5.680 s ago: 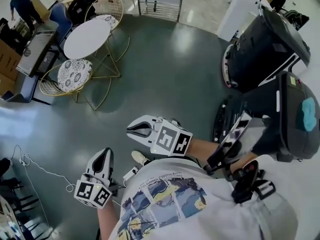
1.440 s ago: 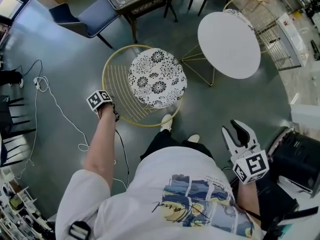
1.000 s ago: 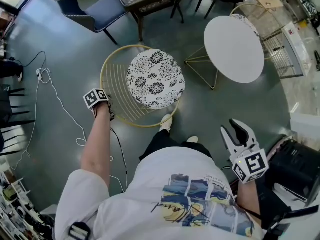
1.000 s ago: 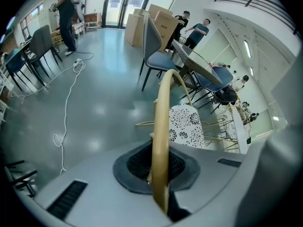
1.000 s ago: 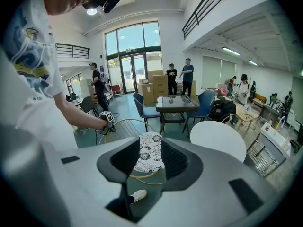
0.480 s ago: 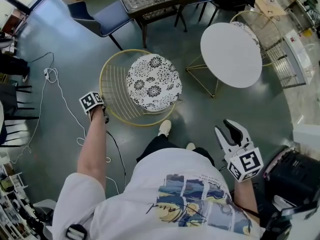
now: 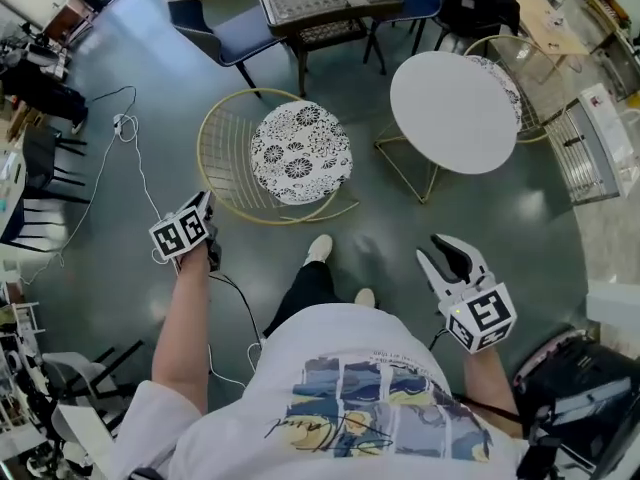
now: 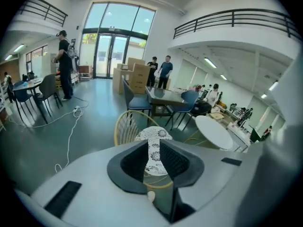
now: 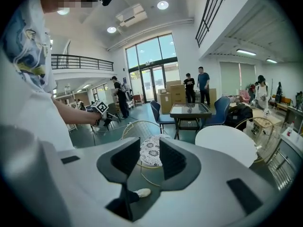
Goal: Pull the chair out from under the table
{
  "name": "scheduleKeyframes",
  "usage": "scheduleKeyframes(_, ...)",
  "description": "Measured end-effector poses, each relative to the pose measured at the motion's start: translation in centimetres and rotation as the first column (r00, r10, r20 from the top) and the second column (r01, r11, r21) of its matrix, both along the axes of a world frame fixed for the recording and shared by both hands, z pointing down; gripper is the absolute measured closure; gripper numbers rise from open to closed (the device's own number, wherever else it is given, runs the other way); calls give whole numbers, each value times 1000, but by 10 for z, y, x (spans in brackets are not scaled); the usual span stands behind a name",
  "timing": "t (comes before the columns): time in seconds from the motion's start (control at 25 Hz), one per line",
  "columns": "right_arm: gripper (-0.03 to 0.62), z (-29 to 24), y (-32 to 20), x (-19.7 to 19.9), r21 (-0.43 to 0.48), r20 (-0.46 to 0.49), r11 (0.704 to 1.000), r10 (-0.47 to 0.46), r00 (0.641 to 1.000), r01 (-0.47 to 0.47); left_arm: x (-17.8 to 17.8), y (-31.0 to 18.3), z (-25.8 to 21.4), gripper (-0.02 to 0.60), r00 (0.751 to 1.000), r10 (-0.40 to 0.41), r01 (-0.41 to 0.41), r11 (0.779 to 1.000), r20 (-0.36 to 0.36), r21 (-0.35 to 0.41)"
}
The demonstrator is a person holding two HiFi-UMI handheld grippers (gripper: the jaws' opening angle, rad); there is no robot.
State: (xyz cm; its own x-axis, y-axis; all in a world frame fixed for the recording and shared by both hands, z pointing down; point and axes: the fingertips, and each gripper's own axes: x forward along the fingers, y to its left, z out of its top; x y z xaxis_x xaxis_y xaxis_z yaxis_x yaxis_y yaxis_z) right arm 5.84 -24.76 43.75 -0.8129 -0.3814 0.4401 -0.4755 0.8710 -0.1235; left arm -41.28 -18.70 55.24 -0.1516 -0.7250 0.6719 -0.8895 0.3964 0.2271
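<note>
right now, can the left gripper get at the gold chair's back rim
Probably yes. The left gripper hangs just beside the wire back of the chair, apart from it, with only bare floor between. Its jaws have just been closing partway, but stand apart with nothing in them.

The left tool (image 8: 152,159) has let go of the chair (image 7: 300,153) and lifted clear, its empty jaws partly closing again
</note>
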Motion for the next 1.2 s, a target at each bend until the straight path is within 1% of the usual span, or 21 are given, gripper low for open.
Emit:
scheduleKeyframes(0.12,463,11,23,12,-14,8,996,-93,996,94,76,36,-36,550,995,98,-98,993,-1,60)
scheduleKeyframes(0.2,468,18,38,14,-26,10,988,-154,988,155,121,58,-57,572,984,176,-177,981,20,77)
scheduleKeyframes(0.32,480,21,61,12,-48,32,976,-213,976,215,188,83,-84,572,949,311,-315,944,51,98)
scheduleKeyframes(0.4,498,16,78,8,-47,49,969,-239,970,241,227,95,-97,572,921,382,-388,915,72,106)
scheduleKeyframes(0.44,507,14,85,7,-38,49,967,-250,967,252,245,100,-102,572,903,420,-428,898,93,104)
scheduleKeyframes(0.48,517,13,92,5,-28,46,965,-260,965,261,263,104,-106,572,878,463,-475,875,118,98)
scheduleKeyframes(0.56,527,12,104,2,-16,47,962,-270,962,271,297,112,-114,572,815,557,-574,815,161,87)
scheduleKeyframes(0.6,532,11,110,0,-12,49,961,-274,960,275,312,117,-118,572,784,597,-616,782,168,96)
scheduleKeyframes(0.64,537,10,117,-3,-8,50,960,-280,959,280,325,122,-124,572,759,630,-649,752,165,115)
scheduleKeyframes(0.68,543,8,125,-7,-2,49,958,-287,957,287,336,129,-131,572,740,655,-673,727,154,141)
scheduleKeyframes(0.72,549,6,133,-11,4,48,956,-295,954,295,345,136,-139,572,725,675,-689,705,140,170)
scheduleKeyframes(0.76,553,2,141,-16,10,47,954,-301,952,301,352,144,-147,572,714,688,-698,688,125,200)
scheduleKeyframes(0.84,557,-6,160,-27,22,43,951,-308,950,307,357,160,-162,572,706,701,-698,667,96,259)
scheduleKeyframes(0.96,563,-17,194,-45,47,31,949,-312,950,310,351,193,-177,572,706,704,-685,650,80,330)
scheduleKeyframes(1.2,569,-37,270,-82,96,12,952,-292,956,290,318,271,-187,572,697,710,-686,623,96,377)
